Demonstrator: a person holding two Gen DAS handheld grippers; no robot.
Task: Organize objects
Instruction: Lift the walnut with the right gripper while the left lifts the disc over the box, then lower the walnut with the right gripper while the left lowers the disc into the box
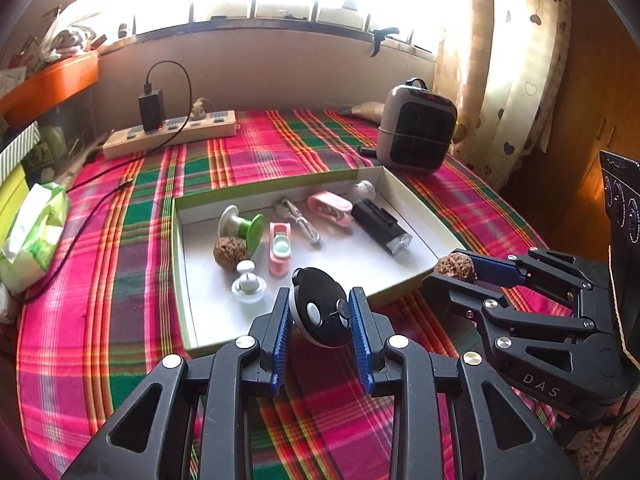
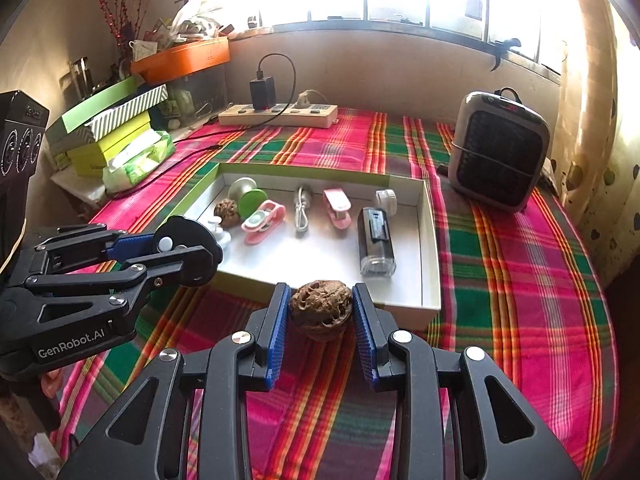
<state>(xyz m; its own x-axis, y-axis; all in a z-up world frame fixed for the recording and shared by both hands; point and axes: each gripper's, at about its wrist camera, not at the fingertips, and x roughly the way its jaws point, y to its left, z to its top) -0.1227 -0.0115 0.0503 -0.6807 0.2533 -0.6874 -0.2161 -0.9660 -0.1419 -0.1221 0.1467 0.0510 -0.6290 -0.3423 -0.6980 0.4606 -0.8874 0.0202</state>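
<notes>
Now the left gripper (image 1: 320, 316) clamps a round black-and-white gadget (image 1: 319, 312) and the right gripper (image 2: 320, 314) a wrinkled brown walnut (image 2: 321, 309), both just short of the shallow white cardboard tray (image 2: 430, 236) ahead, presumably for sorting in.

Both tools same build: left tool (image 1: 320, 314) and right tool (image 2: 322, 312) are matte black plastic linkage frames with triangular cut-outs, silver round screw heads at pivots. Fingers carry ribbed blue rubber pads (image 1: 360, 332). Left body marked "GenRobot.AI" in white (image 2: 71, 346); right body shows white "DAS" lettering (image 1: 541, 385). Black camera block with round lenses (image 2: 20, 136) sits atop the left unit.
</notes>
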